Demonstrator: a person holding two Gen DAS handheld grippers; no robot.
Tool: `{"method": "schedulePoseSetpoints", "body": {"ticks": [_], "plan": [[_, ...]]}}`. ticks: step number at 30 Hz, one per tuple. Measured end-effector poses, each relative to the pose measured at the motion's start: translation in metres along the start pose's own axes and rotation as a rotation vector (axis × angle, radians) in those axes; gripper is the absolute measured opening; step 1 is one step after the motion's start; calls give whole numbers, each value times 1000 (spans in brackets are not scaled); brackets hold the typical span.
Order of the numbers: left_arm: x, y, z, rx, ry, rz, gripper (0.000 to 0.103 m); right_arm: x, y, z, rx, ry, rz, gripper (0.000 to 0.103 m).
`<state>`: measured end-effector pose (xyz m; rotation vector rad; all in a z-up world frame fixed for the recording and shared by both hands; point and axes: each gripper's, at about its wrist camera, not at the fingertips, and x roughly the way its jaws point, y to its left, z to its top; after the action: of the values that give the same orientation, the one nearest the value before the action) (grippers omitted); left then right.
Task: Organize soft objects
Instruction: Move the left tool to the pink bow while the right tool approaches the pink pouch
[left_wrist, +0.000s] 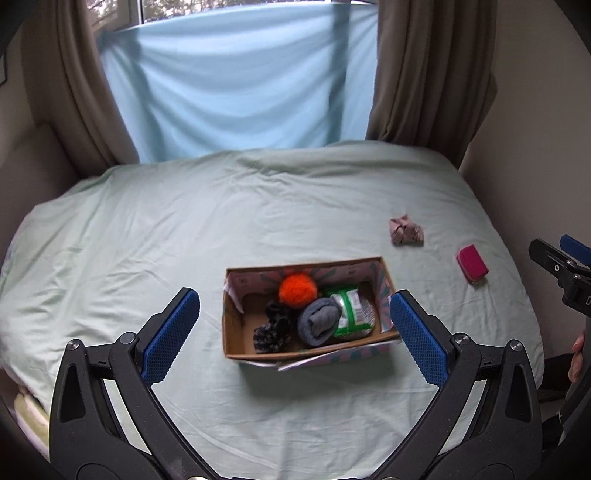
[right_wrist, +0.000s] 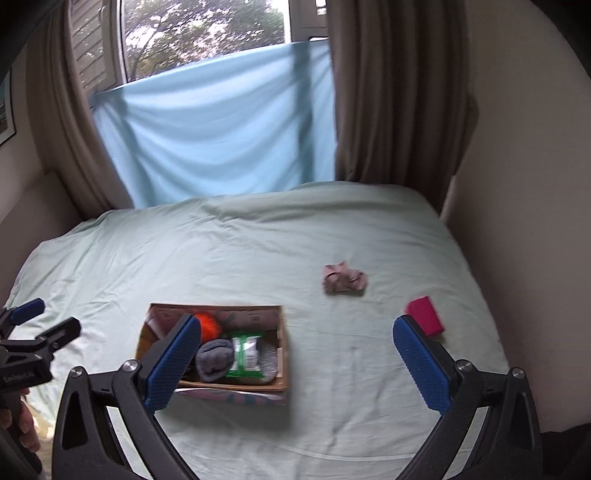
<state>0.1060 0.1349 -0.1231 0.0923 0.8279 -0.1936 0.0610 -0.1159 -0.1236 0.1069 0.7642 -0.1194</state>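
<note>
So from the left wrist cam, the left gripper (left_wrist: 294, 306) is hanging above the bed with its blue-padded jaws spread wide and nothing between them. Right under it sits an open cardboard box with a pink and teal pattern (left_wrist: 236, 325) on the pale green bedsheet (left_wrist: 147, 229). Inside the box there's a fuzzy orange pom-pom ball (left_wrist: 297, 290) at the back, a rolled grey sock (left_wrist: 318, 322) in the middle, a green and white plastic packet (left_wrist: 349, 309) just right of the sock, and a dark speckled fluffy thing (left_wrist: 271, 326) on the left. Off to the right of the box, well apart from it, lie a crumpled pale pink cloth (left_wrist: 405, 230) and a little magenta rectangular pouch (left_wrist: 472, 264), both loose on the sheet. The other tool pokes in at the right edge. Switching to the right wrist cam, the right gripper (right_wrist: 297, 326) is also wide open and empty, hovering over the sheet between the box (right_wrist: 282, 350) and the magenta pouch (right_wrist: 424, 314). The pink cloth (right_wrist: 344, 278) is further back, and the pouch sits just beside the right jaw's tip.
</note>
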Motion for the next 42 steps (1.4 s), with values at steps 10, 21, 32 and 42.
{"method": "schedulePoseSetpoints", "body": {"ticks": [10, 21, 32, 42], "plan": [[3, -92, 22, -29, -48, -2, 103, -10, -101, 0, -13, 5, -79, 103], [71, -209, 44, -19, 3, -55, 103, 31, -199, 0, -34, 44, -25, 103], [210, -279, 56, -25, 75, -102, 103, 129, -255, -32, -61, 117, 5, 103], [354, -320, 45, 15, 116, -70, 103, 232, -275, -55, -40, 154, -14, 103]]}}
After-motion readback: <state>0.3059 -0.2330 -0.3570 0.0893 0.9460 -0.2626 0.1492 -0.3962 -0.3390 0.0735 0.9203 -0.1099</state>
